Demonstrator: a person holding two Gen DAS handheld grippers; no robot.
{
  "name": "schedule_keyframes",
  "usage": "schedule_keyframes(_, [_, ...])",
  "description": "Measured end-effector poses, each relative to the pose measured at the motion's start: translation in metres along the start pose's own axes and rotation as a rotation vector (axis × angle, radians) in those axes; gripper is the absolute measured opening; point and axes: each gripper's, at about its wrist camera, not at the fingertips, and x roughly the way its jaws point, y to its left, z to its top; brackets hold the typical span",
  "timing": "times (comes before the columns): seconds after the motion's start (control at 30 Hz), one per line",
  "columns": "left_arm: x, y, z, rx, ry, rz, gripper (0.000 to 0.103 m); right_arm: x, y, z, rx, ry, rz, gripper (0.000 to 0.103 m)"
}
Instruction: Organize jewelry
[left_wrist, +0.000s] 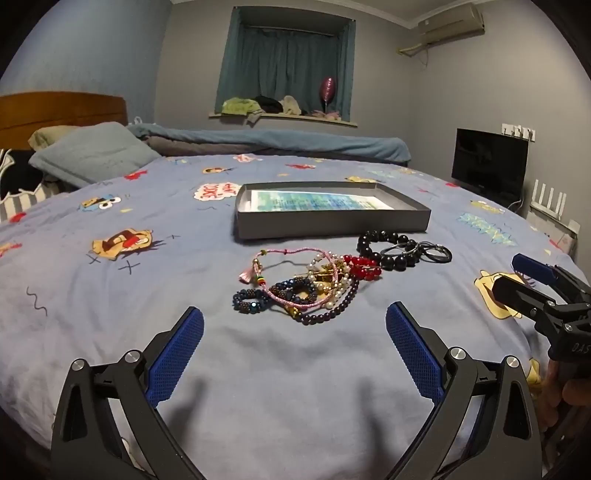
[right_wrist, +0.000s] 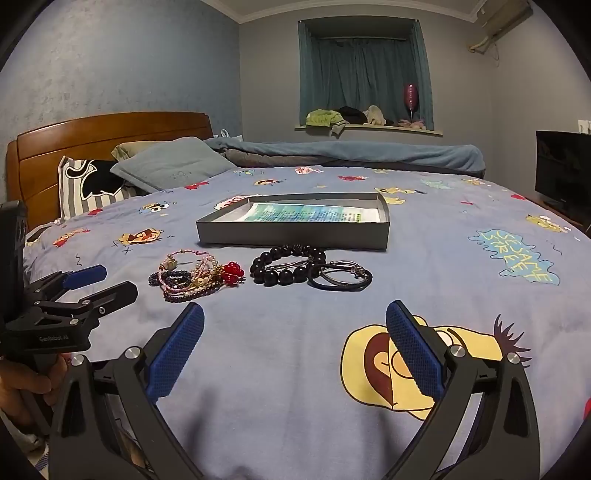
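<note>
Both grippers, left (left_wrist: 294, 325) and right (right_wrist: 294, 325), hung wide open and empty over the bedspread (left_wrist: 110, 332), bracelets (left_wrist: 306, 284) heaped before the tray (left_wrist: 332, 221).

My left tongs (left_wrist: 294, 334) stand spread wide with nothing between the blue pads (left_wrist: 177, 354), tilted a little downward. My right tongs (right_wrist: 294, 334) stand just as wide and empty, tilted down about as much, level with the left ones on their right. Part of a hand (right_wrist: 27, 373) shows on the left grip.
</note>
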Motion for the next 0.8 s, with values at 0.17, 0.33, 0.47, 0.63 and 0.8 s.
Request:
schedule_keyframes(0.17, [-0.001, -0.0009, 0.0, 0.002, 0.0, 0.0, 0.098, -0.0006, 0.0002, -0.0005, 0.0, 0.0, 0.0, 0.098])
schedule_keyframes(0.33, [-0.0009, -0.0012, 0.0002, 0.002, 0.0, 0.0, 0.098, -0.0005, -0.0001, -0.0008, 0.001, 0.0, 0.0, 0.098])
schedule_keyframes(0.47, [-0.0015, -0.0005, 0.0003, -0.002, 0.002, -0.001, 0.098, -0.0006, -0.0002, -0.0006, 0.001, -0.001, 0.0, 0.098])
schedule_keyframes(0.63, [-0.0025, 0.0004, -0.0007, -0.005, -0.001, 0.001, 0.098, -0.0004, -0.0005, -0.0003, 0.001, 0.0, 0.0, 0.098])
schedule_keyframes(0.8, [-0.0028, 0.0018, -0.0009, -0.008, 0.002, 0.001, 0.098, -0.0005, -0.0004, -0.0003, 0.001, 0.001, 0.001, 0.098])
